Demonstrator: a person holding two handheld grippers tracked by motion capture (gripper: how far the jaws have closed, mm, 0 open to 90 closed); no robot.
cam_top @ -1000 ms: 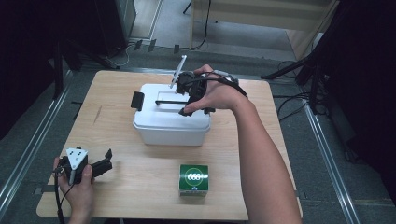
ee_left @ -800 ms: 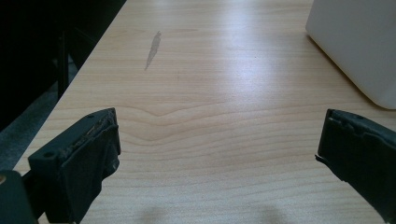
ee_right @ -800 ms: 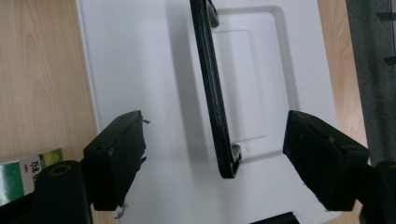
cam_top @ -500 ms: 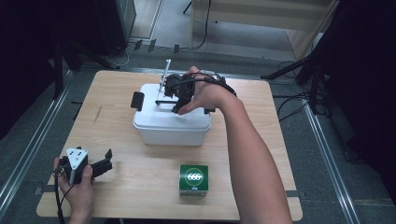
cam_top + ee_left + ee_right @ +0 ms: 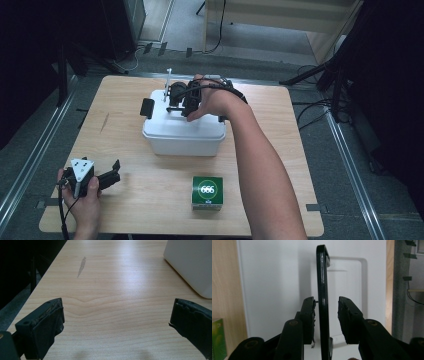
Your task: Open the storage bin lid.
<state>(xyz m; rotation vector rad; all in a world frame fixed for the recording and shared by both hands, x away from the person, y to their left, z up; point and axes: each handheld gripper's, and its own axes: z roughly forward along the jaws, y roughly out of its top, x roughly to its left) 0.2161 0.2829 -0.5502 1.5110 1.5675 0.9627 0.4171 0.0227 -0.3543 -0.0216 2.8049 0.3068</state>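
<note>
A white lidded box (image 5: 182, 132) stands mid-table, and its thin black handle (image 5: 322, 290) is raised on edge from the lid. My right gripper (image 5: 174, 100) reaches in over the lid from the right and straddles that handle. Seen from the right gripper view, the right gripper (image 5: 327, 300) has just been closing. One pad is almost against the handle, and a clear gap separates the other pad from it. My left gripper (image 5: 116, 172) rests at the table's front left, held in a hand. Its jaws (image 5: 117, 312) stand wide open over bare wood.
A green carton marked 666 (image 5: 207, 192) sits near the front edge, right of centre. A black clip (image 5: 146, 108) sticks out from the box's left end. The box's white corner (image 5: 192, 262) lies ahead and right of the left gripper. Cables and dark stands surround the table.
The right hand has slid left across the lid and a little lower. Its jaws have narrowed around the upright handle. The left hand has not moved.
</note>
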